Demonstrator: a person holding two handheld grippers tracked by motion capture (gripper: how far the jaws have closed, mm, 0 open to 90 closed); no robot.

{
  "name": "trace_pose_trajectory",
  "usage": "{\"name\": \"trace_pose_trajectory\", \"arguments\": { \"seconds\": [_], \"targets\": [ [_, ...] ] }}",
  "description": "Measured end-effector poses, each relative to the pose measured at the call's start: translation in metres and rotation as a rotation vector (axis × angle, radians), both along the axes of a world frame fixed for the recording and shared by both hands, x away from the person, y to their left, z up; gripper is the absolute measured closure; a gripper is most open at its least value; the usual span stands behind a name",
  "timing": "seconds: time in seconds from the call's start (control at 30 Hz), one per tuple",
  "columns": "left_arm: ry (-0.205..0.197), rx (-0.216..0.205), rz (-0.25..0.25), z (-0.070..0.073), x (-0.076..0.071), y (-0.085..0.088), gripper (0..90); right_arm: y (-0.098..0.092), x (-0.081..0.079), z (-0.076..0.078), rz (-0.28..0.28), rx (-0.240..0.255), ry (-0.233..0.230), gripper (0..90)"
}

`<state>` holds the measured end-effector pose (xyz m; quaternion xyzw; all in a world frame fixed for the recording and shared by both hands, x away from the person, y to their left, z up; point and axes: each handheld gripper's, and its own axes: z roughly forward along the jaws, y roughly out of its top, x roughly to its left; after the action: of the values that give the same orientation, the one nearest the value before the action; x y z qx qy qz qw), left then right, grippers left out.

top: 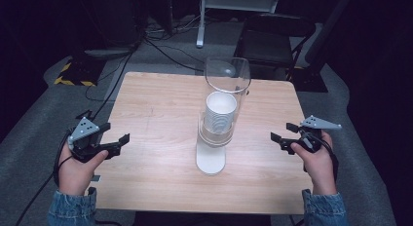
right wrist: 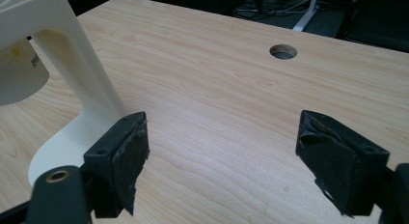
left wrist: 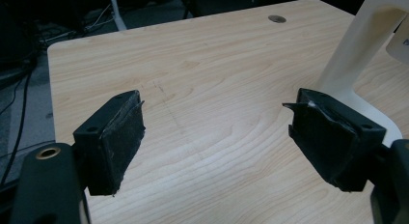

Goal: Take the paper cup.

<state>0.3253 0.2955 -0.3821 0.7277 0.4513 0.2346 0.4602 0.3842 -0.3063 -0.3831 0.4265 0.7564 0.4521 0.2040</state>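
Centre frame, high view: cup dispenser stands upright on the table, long axis vertical, white foot toward me, clear tube up top. Stack of paper cups sits nested inside, rims up. My left gripper hovers at lower left, jaws spread, nothing btwn them; my right gripper at lower right, likewise spread & empty. Dispenser lies inward of both, w/ the right a bit nearer, I'd judge.

Cup dispenser mid-table, between left hand-held gripper and right hand-held gripper.
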Motion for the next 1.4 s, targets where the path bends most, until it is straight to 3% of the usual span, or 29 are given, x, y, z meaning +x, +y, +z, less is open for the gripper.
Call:
{"name": "trace_pose_trajectory", "arguments": {
  "seconds": [0.1,0.2,0.73,1.0,1.1,1.3,1.4],
  "targets": [
    [0.001,0.002,0.001,0.000,0.000,0.000,19.9,-0.001,-0.001,0.000,-0.004,0.002,-0.001,20.0],
    [0.013,0.043,-0.003,0.001,0.000,0.000,23.2,-0.002,-0.002,0.001,-0.009,0.005,-0.003,20.0],
    [0.018,0.022,0.000,0.000,-0.004,0.001,23.4,0.012,0.001,0.001,0.025,-0.014,-0.002,20.0],
    [0.023,0.020,0.002,-0.003,-0.008,0.004,23.4,0.039,0.005,0.001,0.108,-0.006,-0.001,19.4],
    [0.024,0.017,0.005,-0.003,-0.009,0.003,23.4,0.058,0.006,0.000,0.171,0.005,0.002,19.2],
    [0.033,0.019,0.011,-0.006,-0.014,0.005,23.4,0.079,0.006,-0.001,0.248,0.035,0.002,18.3],
    [0.038,0.023,0.012,-0.008,-0.016,0.005,23.4,0.091,0.006,-0.002,0.296,0.028,0.019,18.1]
  ]
}}
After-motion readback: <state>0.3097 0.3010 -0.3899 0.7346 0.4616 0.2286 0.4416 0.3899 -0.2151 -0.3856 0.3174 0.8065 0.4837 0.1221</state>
